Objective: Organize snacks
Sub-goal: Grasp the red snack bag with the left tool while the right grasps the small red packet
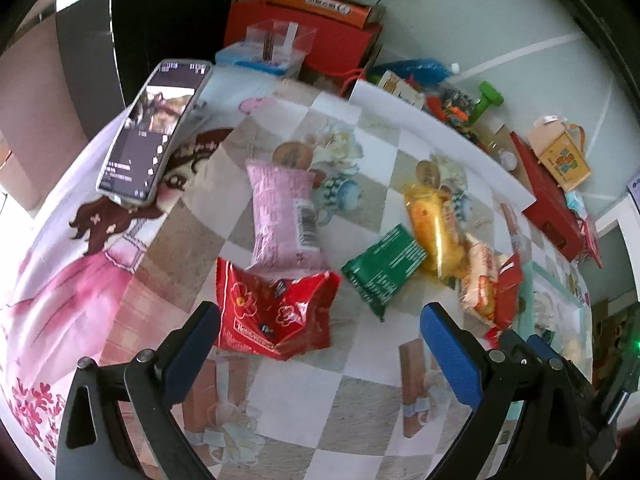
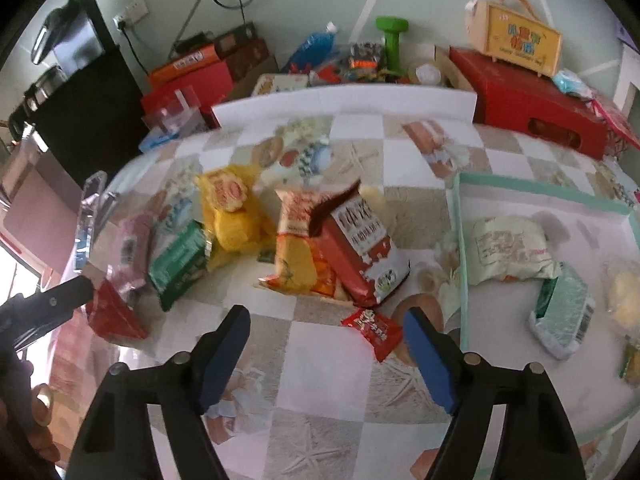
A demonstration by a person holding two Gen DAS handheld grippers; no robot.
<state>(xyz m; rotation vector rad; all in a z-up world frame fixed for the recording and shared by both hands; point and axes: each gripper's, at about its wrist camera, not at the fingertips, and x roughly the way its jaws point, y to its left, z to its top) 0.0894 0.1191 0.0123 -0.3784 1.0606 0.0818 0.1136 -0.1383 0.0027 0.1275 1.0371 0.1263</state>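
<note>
My left gripper (image 1: 320,344) stands open over the checked cloth. A red flowered snack bag (image 1: 276,312) lies just ahead of it, near the left fingertip, untouched. Beyond it lie a pink packet (image 1: 284,220), a green packet (image 1: 384,268) and a yellow packet (image 1: 432,228). My right gripper (image 2: 326,356) is open with nothing in it. A small red packet (image 2: 372,328) lies just ahead of its right finger. Farther on, an orange bag (image 2: 300,248) and a red-and-white packet (image 2: 360,248) lean together. A mint-rimmed tray (image 2: 460,220) on the right holds a pale green packet (image 2: 508,248) and a mint packet (image 2: 564,312).
A phone (image 1: 156,132) leans on a stand at the left. Red boxes (image 2: 532,96), a clear plastic box (image 2: 172,116), a green dumbbell (image 2: 392,40) and a yellow case (image 2: 516,40) crowd the floor beyond the white board (image 2: 344,104). The left gripper's finger (image 2: 52,304) shows at the left edge.
</note>
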